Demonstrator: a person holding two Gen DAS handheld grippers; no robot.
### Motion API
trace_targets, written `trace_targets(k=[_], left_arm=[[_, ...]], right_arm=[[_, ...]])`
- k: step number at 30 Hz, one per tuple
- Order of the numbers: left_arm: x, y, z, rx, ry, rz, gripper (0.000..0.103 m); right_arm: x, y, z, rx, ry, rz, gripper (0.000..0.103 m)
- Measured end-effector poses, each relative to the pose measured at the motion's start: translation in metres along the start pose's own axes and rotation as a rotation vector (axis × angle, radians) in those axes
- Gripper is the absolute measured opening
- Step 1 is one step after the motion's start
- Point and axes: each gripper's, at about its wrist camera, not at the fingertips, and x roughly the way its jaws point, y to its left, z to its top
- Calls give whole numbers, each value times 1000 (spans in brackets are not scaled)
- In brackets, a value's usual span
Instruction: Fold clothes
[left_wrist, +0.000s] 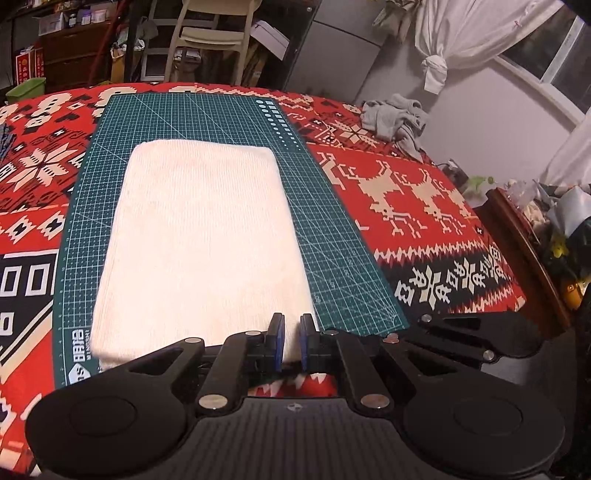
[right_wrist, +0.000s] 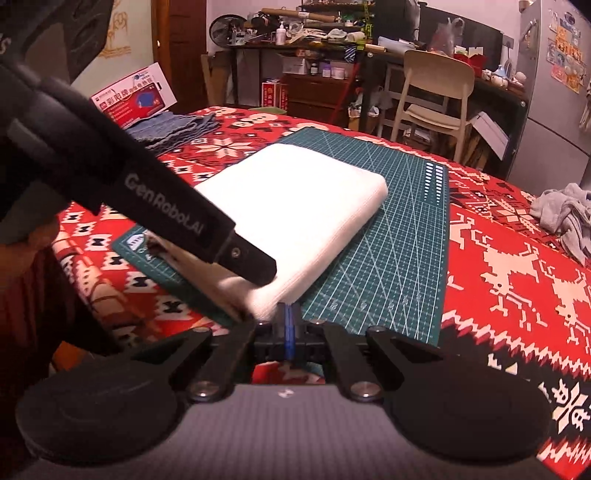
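Observation:
A white knit cloth (left_wrist: 199, 236) (right_wrist: 295, 206) lies folded into a thick rectangle on the green cutting mat (left_wrist: 332, 240) (right_wrist: 399, 258). My left gripper (left_wrist: 291, 325) sits at the cloth's near right corner. Its blue pads stand a narrow gap apart with white fabric between them, so it looks shut on that corner. In the right wrist view one of its fingers (right_wrist: 255, 264) rests on the cloth's near edge. My right gripper (right_wrist: 289, 314) is shut, pads together, its tips just touching the same corner from the front. Part of its black linkage (left_wrist: 472, 332) shows in the left wrist view.
A red patterned tablecloth (left_wrist: 424, 192) covers the table. A crumpled grey garment (left_wrist: 399, 118) (right_wrist: 565, 214) lies at the far right. Blue-grey folded cloths (right_wrist: 177, 125) and a red-and-white box (right_wrist: 136, 96) are at the far left. A pale chair (right_wrist: 432, 96) stands behind the table.

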Motion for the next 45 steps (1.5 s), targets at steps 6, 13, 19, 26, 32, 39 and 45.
trace_targets(k=[6,13,19,26,32,39,45], left_arm=[[-4,-5,-4,2,11,12,7],[-13,-3,10,5,-18,2,7],[6,7,46,3,-51,41,7],[33,10,60,5,-5,49,7],[25,6,46,-29,46,7,7],[16,-1,40,-10,57,-4,7],[31,4,70,11,12,25,7]], right_arm=[[-11,9,-3,17,8,5,0],[-18,-8,0,101,0,48,1],[-7,-32,17,114,-33,-3,1],[33,-47,36,71,-32,-25,1],[32,-33,28,-6,0,-7,1],[11,-22,17,-19,8,33,1],[32,-48,39,33,-34,-14,2]])
